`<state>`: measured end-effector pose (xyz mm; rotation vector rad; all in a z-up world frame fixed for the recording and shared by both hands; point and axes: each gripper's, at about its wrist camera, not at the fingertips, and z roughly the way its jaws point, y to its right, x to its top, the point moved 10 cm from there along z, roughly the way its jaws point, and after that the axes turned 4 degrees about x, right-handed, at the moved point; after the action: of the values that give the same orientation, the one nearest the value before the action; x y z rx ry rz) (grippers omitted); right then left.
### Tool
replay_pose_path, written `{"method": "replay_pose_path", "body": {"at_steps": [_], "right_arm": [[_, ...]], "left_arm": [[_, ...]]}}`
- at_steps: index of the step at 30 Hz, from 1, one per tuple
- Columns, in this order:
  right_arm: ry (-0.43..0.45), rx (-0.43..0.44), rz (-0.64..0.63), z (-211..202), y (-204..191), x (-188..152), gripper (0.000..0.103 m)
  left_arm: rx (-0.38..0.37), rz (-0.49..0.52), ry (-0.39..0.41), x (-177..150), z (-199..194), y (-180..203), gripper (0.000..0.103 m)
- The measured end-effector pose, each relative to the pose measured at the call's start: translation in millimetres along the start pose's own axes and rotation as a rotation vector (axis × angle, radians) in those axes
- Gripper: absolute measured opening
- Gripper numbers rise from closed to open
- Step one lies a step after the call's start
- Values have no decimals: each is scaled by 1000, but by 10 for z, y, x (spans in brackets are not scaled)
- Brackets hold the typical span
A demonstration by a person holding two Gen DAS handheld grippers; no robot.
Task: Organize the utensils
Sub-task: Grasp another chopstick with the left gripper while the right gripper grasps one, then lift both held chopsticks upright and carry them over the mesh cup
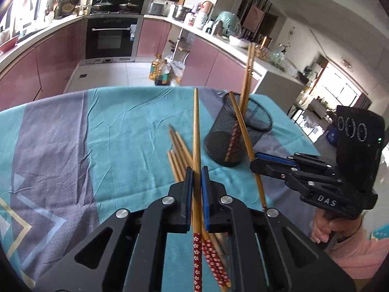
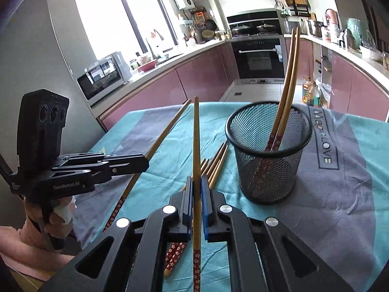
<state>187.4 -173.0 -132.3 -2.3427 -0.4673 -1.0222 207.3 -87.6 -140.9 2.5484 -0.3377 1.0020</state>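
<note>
My left gripper [image 1: 196, 170] is shut on one bamboo chopstick [image 1: 196, 126] with a red flowered handle, held above the table. My right gripper [image 2: 197, 178] is shut on another such chopstick [image 2: 196, 141]. Each gripper shows in the other's view: the right gripper [image 1: 255, 163] with its chopstick [image 1: 240, 124], the left gripper [image 2: 145, 163] with its chopstick [image 2: 165, 131]. A black mesh cup [image 2: 268, 153] stands to the right with two chopsticks [image 2: 289, 73] leaning in it; it also shows in the left wrist view [image 1: 238, 131]. Several loose chopsticks [image 1: 177, 150] lie on the cloth below the grippers.
The table wears a teal and grey cloth [image 1: 109, 133]. Its far edge faces a kitchen with pink cabinets [image 2: 194, 77], an oven [image 1: 110, 39] and oil bottles [image 1: 160, 71] on the floor. A microwave [image 2: 104, 76] sits on the left counter.
</note>
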Motion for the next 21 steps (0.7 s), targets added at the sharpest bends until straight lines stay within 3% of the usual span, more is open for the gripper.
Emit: {"method": "replay_pose_path", "body": {"at_steps": [6, 21], "right_arm": [[61, -3, -3, -221, 36, 143, 6], [208, -23, -46, -679, 132, 633, 6]], "left_arm": [[-94, 8, 53, 198, -227, 235, 8], [-122, -10, 253, 933, -354, 586, 8]]}}
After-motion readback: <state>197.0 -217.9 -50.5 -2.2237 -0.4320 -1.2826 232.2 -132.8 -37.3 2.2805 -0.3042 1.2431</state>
